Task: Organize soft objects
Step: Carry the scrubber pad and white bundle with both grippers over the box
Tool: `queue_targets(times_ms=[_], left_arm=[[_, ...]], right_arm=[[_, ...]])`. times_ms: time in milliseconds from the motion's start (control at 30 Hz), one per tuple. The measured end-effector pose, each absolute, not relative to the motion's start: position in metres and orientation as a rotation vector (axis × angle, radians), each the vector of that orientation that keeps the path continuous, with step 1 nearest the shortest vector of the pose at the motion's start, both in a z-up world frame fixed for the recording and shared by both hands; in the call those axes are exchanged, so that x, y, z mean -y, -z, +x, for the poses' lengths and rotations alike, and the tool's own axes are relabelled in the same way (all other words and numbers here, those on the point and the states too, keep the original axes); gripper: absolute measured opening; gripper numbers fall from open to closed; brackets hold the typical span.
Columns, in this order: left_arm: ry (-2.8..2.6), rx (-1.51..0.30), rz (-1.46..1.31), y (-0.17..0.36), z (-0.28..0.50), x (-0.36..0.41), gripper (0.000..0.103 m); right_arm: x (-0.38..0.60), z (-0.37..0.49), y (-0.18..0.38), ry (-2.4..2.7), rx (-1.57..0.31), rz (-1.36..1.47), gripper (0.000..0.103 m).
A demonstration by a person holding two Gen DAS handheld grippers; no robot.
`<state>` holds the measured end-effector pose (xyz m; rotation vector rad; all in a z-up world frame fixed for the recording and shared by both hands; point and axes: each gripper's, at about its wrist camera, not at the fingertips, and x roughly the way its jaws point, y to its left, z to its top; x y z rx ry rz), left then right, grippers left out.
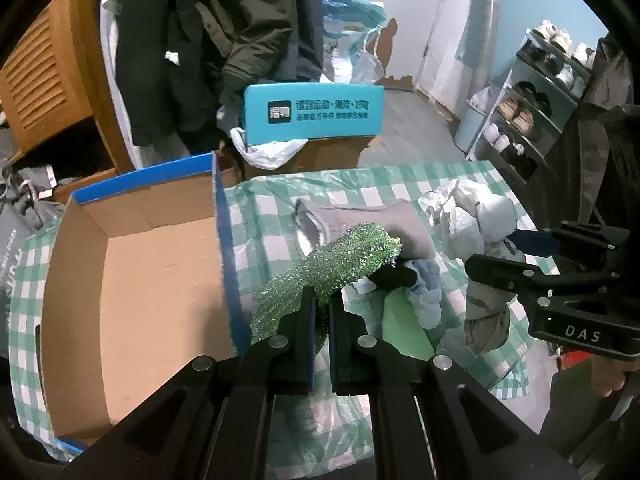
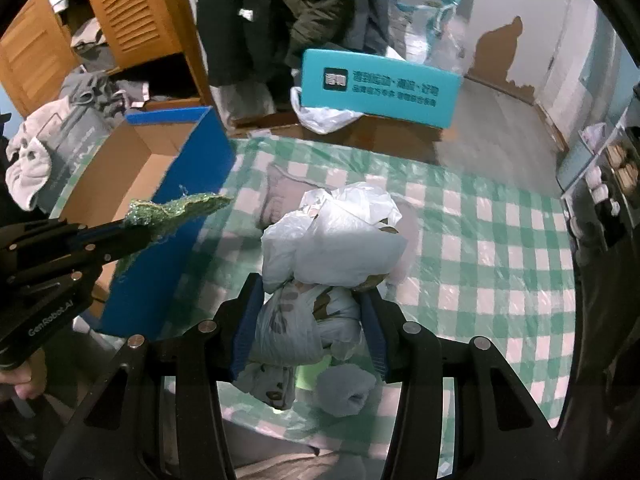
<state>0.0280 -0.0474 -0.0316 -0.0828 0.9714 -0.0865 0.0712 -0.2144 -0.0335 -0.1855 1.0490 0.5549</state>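
Left wrist view: left hand-held gripper [image 1: 320, 300] pinches the green scrubber [image 1: 332, 264] thinly — it could slip before reaching the box [image 1: 132, 280]; right hand-held gripper [image 2: 308, 304] grasps the plastic bag [image 2: 332, 248].

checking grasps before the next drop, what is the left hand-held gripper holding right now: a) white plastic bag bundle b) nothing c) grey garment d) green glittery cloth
d: the left hand-held gripper is closed on the green glittery cloth, lifted beside the open cardboard box, while the white plastic bag bundle sits between the fingers of the right hand-held gripper.
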Motion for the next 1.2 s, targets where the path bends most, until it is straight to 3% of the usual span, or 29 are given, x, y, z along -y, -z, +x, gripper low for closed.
queue_targets(times_ms=[1200], left_arm=[[-0.084,-0.883,-0.203,0.011,-0.004,-0.065,0.005]], right_arm=[[0.072,0.065,0.009,-0.729,-1.008,-0.309,0.047]])
